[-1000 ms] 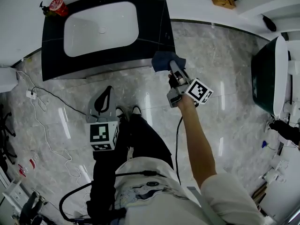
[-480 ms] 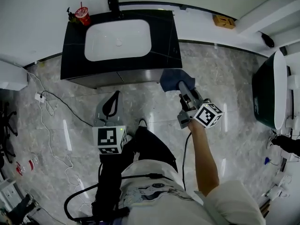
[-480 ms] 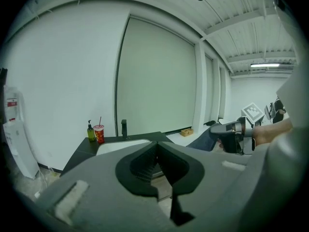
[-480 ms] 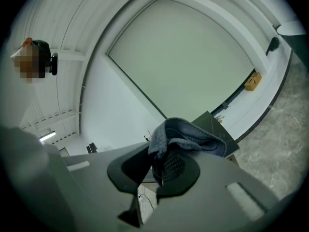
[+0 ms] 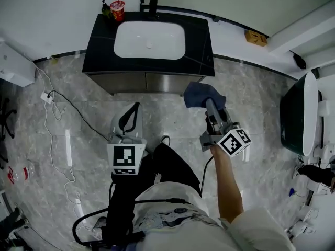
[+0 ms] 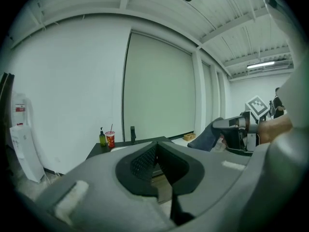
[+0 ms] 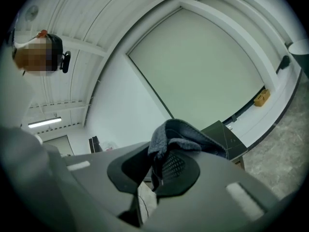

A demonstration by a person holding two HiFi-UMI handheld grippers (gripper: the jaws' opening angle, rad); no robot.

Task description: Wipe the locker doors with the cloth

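Cloth [image 5: 201, 94], dark blue and bunched, is seen in the head view pinched at the tip of the right gripper [image 5: 211, 105], which is held out in front of the person with its marker cube [image 5: 234, 141] towards the body. The cloth is placed by the right end of the grey cabinet doors [image 5: 146, 82] beneath a black counter [image 5: 99, 41]; whether it touches them cannot be told. A white basin [image 5: 149, 40] is set into the counter, and a red cup [image 5: 117, 8], a green bottle [image 5: 107, 7] and a dark tap [image 5: 153, 4] are stood along its back edge. The left gripper [image 5: 135, 107] is held lower and to the left, well apart from the cloth, above the marble floor [image 5: 251, 114]. A white cable [image 5: 47, 114] is trailed across the floor at the left, and a small brown box [image 5: 255, 37] is laid on the white ledge at the right.

In the left gripper view, the left gripper's jaws are brought together with nothing between them. The red cup, the bottle and the tap are seen beyond them on the counter, and the right gripper with the hanging cloth [image 6: 207, 138] is seen at the right.

In the right gripper view, the jaws are closed on the cloth [image 7: 178, 134], a fold of which is caught between the pads while the rest is heaped over the jaw tips. A corner of the black counter and the brown box are seen behind
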